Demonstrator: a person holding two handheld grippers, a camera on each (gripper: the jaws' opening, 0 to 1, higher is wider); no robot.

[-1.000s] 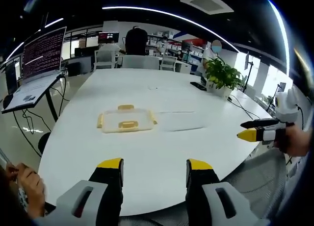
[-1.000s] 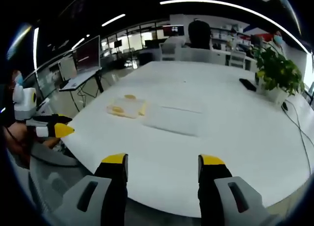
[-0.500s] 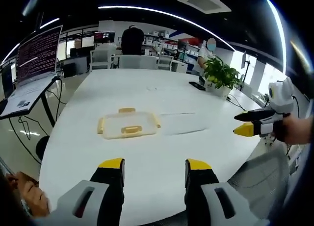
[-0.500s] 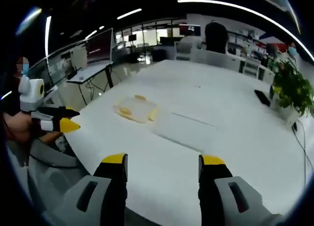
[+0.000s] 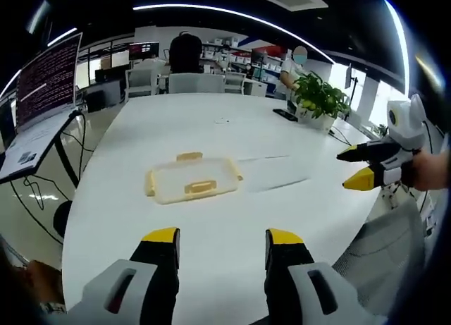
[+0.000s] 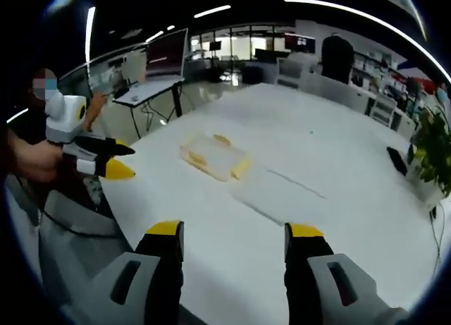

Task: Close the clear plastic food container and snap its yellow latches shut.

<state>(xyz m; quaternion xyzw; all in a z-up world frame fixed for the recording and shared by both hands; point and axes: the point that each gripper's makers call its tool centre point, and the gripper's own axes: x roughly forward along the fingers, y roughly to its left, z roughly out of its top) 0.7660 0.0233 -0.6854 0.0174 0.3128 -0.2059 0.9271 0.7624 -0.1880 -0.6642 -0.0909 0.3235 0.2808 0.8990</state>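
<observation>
Large white desk (image 5: 232, 127) in an open office, glossy, mostly bare. Container (image 5: 192, 184) flat on desk, lid on, yellow latches at edges; also seen in right gripper view (image 6: 215, 156), well apart from both grippers. Faint seam line on desk just beside container. Left gripper (image 5: 218, 242) low over near desk edge, fingers spread apart, holding nothing. Right gripper (image 6: 234, 235) likewise, fingers apart, empty. Right gripper also seen at right of left gripper view (image 5: 366, 166), held in a hand. Potted plant (image 5: 318, 99) at far right of desk. Laptop (image 5: 42, 92) on stand left of desk. Chairs (image 5: 190, 82) at far end. Ceiling light strips overhead.
</observation>
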